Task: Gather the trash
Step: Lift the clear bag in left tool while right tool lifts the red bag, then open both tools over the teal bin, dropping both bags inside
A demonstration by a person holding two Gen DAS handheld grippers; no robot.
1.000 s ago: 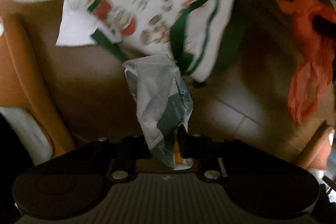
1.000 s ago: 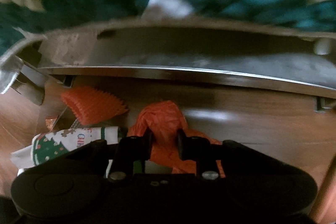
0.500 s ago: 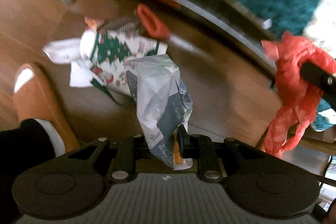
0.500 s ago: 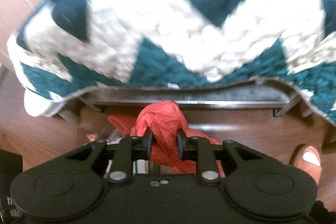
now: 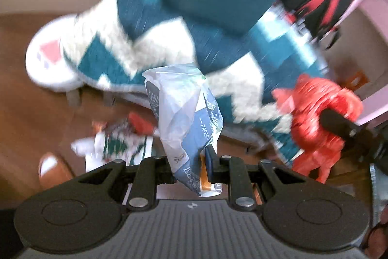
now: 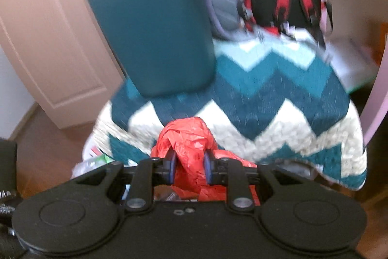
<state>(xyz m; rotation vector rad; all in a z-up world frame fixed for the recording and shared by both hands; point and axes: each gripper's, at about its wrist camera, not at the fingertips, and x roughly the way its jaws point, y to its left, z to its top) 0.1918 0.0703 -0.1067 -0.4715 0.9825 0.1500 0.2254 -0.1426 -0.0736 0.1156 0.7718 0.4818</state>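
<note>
- Left wrist view: left gripper (image 5: 191,159), jaws closed on a crumpled paper wrapper (image 5: 184,118), carried above the floor; judged light, soft, crushable, best pinched at a bunched fold. More litter (image 5: 114,145) is seen on the wood floor (image 5: 36,113) below the zigzag blanket (image 5: 150,60).
- Right wrist view: right gripper (image 6: 188,165), jaws closed on an orange plastic bag (image 6: 188,145), judged light, limp and slippery. The blanket hem and a teal cushion (image 6: 150,28) lie close ahead; open floor is seen leftward.

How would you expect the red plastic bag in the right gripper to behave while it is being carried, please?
The red plastic bag is probably floppy: it bunches and creases between the right gripper, with loose folds drooping below. It looks thin, so likely very light. Its glossy film may slip, though the jaws pinch a thick wad.
</note>
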